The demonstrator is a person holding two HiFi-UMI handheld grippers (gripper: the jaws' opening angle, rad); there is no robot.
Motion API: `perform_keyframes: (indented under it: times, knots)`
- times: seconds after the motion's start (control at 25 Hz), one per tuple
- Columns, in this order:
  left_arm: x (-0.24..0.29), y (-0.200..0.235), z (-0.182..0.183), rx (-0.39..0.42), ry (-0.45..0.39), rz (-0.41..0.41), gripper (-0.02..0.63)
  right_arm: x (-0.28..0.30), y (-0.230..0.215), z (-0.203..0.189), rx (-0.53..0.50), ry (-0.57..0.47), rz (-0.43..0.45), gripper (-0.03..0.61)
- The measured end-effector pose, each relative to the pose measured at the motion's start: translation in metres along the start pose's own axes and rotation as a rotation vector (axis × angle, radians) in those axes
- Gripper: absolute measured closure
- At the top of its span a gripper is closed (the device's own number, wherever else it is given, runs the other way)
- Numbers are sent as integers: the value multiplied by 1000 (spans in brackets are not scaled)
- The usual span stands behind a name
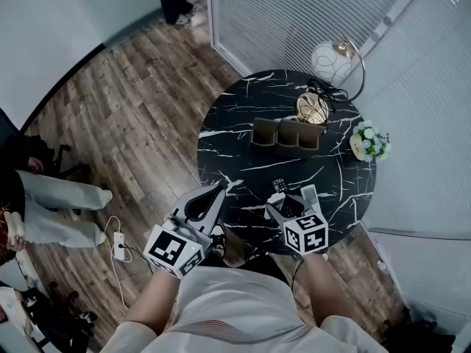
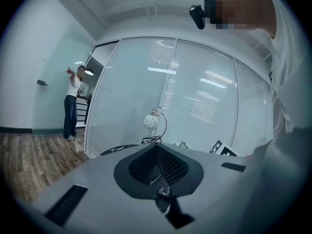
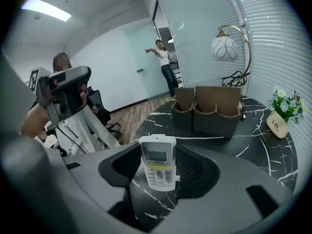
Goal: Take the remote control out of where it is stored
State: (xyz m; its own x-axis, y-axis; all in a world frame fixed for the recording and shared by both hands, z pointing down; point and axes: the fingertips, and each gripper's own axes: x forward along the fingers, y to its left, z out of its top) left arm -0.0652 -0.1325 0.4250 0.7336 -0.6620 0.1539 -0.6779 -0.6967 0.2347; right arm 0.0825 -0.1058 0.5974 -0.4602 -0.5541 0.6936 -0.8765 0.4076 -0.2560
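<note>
Already the remote [image 3: 157, 155] is out of the holder [image 1: 287, 135]. The right gripper [image 3: 158, 177] jaws clamp its sides, upright, above the tabletop [image 1: 243, 160] at its 6 o'clock edge. The holder stands well apart, toward 12. The left gripper [image 2: 156, 167] jaws are pinched together, empty. Judged remaining: setting it down, at most.

Cool, even overhead light; fisheye edges dark, foreground softly blurred.

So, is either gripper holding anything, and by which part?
Right gripper holds the white rectangular plastic remote control by its button end, screen end sticking out past the fingers. Left gripper holds nothing.
</note>
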Motion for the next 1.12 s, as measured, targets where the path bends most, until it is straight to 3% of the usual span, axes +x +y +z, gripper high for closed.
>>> perform_keyframes:
  times: [0.28, 0.68, 1.12]
  knots:
    - [-4, -1, 2, 4, -4, 5, 604, 46, -4, -49, -64, 225, -11, 348]
    - [-12, 13, 0, -6, 0, 29, 604, 98, -12, -71, -130, 381, -59, 348]
    - [-14, 22, -2, -11, 5, 37, 604, 108, -12, -96, -115, 374, -75, 347]
